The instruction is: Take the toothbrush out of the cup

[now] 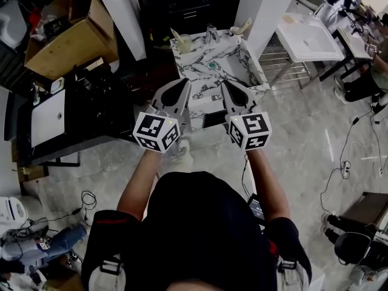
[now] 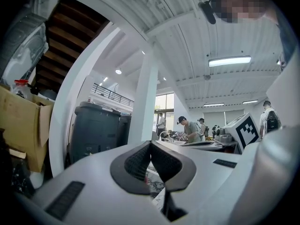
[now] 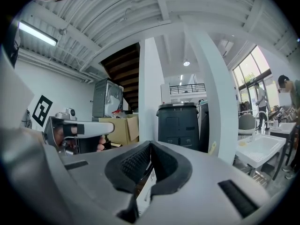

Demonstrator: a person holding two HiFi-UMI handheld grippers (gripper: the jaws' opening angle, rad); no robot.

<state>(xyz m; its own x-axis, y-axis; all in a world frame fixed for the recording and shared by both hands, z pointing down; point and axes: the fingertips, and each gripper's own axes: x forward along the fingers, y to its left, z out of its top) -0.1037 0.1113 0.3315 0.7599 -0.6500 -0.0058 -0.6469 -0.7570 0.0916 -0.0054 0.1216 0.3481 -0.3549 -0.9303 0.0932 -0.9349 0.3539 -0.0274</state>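
Toothbrush (image 1: 176, 36) stands in the cup (image 1: 185, 43) at the far left corner of the marble table (image 1: 245, 65), just left of the faucet (image 1: 212, 35). Both your tools sit side by side on the near side. The left tool (image 1: 184, 85) has its jaws pressed together with nothing in them; the right tool (image 1: 226, 85) is the same, closed and empty. The basin between the tools and the cup is open. The sides are tighter: a white pillar (image 1: 124, 11) is near the far left edge, another pillar (image 1: 262, 5) is at the far right corner, and dark furniture (image 1: 91, 111) lies off the left edge.
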